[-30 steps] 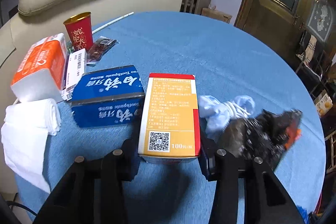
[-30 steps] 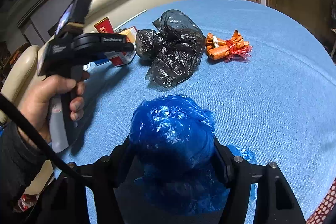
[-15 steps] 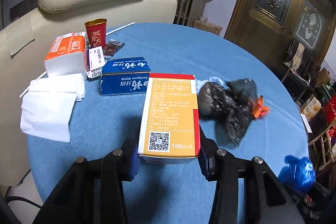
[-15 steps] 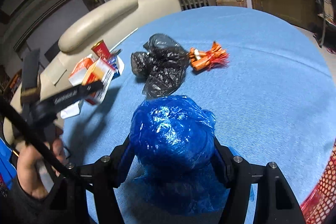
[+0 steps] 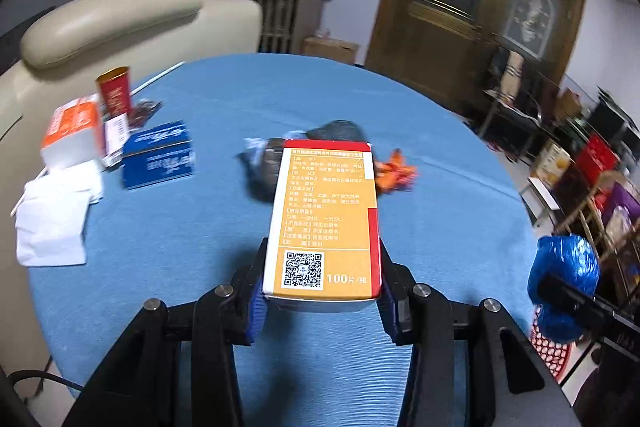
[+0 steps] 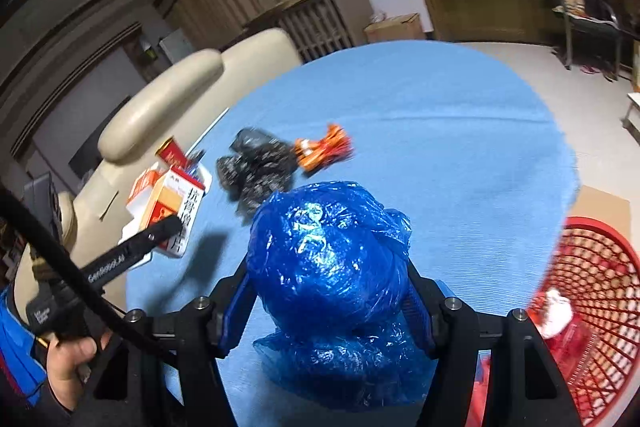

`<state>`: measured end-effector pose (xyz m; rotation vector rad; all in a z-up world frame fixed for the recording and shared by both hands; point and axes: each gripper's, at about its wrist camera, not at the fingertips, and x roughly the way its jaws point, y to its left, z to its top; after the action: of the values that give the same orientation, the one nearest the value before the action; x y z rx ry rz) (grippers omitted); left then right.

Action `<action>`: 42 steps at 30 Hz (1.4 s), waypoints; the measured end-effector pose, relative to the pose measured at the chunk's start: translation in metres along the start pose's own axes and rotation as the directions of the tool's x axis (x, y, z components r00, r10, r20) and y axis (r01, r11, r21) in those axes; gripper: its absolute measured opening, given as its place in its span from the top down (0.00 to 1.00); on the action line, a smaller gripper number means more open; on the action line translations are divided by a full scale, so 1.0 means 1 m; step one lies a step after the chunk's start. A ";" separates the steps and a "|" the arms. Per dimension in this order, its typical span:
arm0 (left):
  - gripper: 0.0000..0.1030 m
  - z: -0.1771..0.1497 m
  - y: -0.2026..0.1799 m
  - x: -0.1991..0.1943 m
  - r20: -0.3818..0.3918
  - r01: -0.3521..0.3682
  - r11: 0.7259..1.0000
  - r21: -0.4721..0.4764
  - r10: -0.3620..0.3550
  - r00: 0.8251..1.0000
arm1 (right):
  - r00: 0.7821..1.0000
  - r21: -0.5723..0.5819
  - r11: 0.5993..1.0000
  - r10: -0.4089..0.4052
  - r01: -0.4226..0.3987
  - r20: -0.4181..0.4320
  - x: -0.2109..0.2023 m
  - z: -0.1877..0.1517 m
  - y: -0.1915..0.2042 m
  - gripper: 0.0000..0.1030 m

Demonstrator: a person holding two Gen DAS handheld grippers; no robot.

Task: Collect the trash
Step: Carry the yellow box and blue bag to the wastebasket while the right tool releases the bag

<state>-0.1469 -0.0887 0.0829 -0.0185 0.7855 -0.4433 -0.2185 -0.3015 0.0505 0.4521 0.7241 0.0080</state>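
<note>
A: What lies at the left of the bench [image 5: 224, 95]?

B: A white tissue [image 5: 54, 223], an orange-and-white packet [image 5: 72, 137], a red cup [image 5: 115, 95] and a blue toothpaste box [image 5: 158, 159], close together near the cream sofa [image 5: 120, 15].

A: And the left gripper [image 5: 320, 291]?

B: Clamped on an orange medicine box [image 5: 324, 223], held above the blue cloth. Past it, mid-bench, sit a black bag [image 6: 256, 167] and an orange wrapper [image 6: 324, 149], just beside each other.

A: The right gripper [image 6: 328, 303]?

B: Its pads press both sides of a crumpled blue plastic bag [image 6: 328, 259], held off the bench near the edge.

A: Farthest right?

B: A red mesh basket [image 6: 600, 291] beside the bench, something white inside.
</note>
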 end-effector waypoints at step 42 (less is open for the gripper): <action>0.54 -0.033 -0.207 -0.013 -0.145 0.382 0.839 0.387 -0.354 0.924 | 0.934 0.430 0.841 -0.358 0.328 -0.013 -0.094 -0.037 -0.208 0.24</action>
<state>-0.2556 -0.2668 0.1053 0.2423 0.7431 -0.9776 -0.3439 -0.4898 0.0023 0.7323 0.7317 -0.5146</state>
